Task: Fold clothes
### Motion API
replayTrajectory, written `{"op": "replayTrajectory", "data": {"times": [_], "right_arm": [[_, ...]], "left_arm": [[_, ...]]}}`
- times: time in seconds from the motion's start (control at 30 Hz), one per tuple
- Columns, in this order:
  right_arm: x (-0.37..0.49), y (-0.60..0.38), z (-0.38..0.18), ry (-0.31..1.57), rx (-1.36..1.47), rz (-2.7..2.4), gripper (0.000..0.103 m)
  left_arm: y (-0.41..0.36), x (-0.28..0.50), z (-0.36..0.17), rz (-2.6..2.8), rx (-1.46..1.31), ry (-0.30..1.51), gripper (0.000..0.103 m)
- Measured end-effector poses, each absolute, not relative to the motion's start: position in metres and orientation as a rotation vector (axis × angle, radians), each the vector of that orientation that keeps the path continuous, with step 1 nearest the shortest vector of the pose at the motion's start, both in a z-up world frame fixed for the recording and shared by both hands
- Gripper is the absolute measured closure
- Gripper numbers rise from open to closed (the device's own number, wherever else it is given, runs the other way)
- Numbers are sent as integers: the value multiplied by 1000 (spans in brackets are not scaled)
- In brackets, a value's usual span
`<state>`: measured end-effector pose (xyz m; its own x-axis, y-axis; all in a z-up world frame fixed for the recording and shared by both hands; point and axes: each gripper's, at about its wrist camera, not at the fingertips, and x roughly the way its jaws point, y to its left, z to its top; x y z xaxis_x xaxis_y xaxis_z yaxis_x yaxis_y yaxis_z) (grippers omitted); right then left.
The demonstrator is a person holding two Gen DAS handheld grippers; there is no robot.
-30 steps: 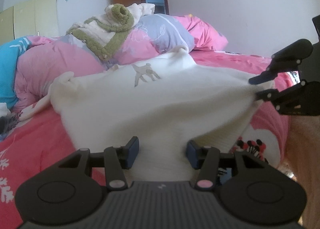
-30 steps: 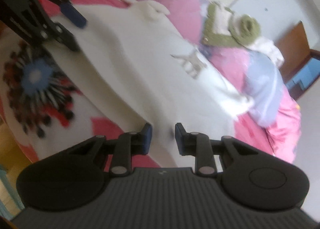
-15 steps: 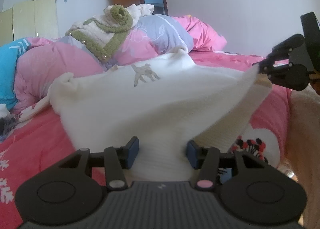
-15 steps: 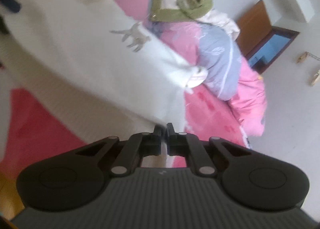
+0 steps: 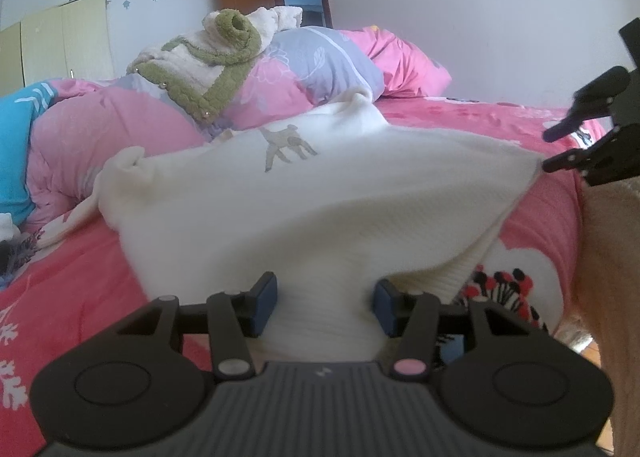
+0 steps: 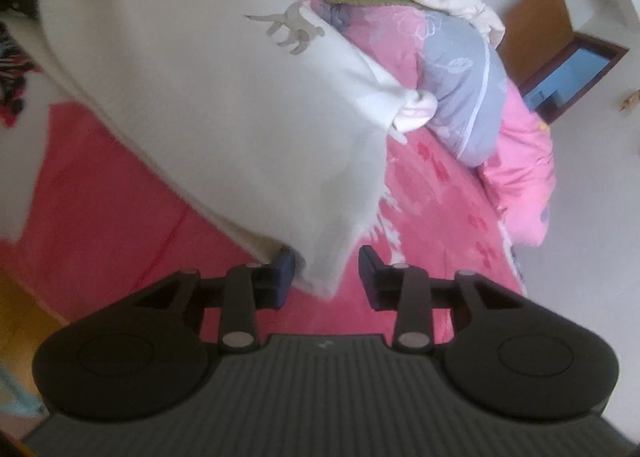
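Right gripper [image 6: 326,269] jaws have just been opening after pinching the white sweater's [image 5: 320,193] corner, which now hangs loose between them. My left gripper [image 5: 324,307] clamps the near bunched hem over the bed [image 5: 60,281]; I'd regrip.

Sweater [image 5: 320,193] lies on bed [image 5: 60,289], before piled quilt [image 5: 304,69].

Cream knit sweater [image 5: 328,193] with grey animal motif, spread, seemingly front-up, across pink bedspread [image 5: 72,281]
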<state>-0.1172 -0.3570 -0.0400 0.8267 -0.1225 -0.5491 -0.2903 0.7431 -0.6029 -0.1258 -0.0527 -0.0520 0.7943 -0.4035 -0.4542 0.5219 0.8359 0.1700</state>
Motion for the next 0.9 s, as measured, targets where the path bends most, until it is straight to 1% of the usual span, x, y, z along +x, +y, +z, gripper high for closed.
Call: {"op": "replayTrajectory", "data": {"times": [0.1,0.3,0.4,0.43,0.5,0.57,0.67,0.73,0.8,0.9], "right_arm": [[-127,-365,-30,622,-682,142,69],[-119,-367,-2,581,-301,307,69],[-97,-354,-5,568,-162,411,70],[-89,-348,-10,574,-146,424,70],[-68,-340,-29,614,-127,416,70],[-51,-337,-47,626,-91,410,70],[-47,-342,-49,610,-23,416,71],[-48,-343,-52,599,-17,422,71],[-49,-343,-54,593,-10,425,71],[-49,-345,-54,587,-4,426,71]], "left_arm": [[-53,-126,-53,-503,299,417,51],[-58,-129,-52,-486,326,420,51],[-62,-133,-50,-460,350,423,49],[-64,-135,-50,-453,354,424,47],[-65,-140,-51,-441,360,426,41],[-66,-145,-50,-431,374,426,41],[-65,-153,-50,-414,407,419,41],[-64,-156,-49,-392,432,417,41],[-62,-158,-48,-359,452,419,46],[-55,-162,-46,-327,447,438,49]]}}
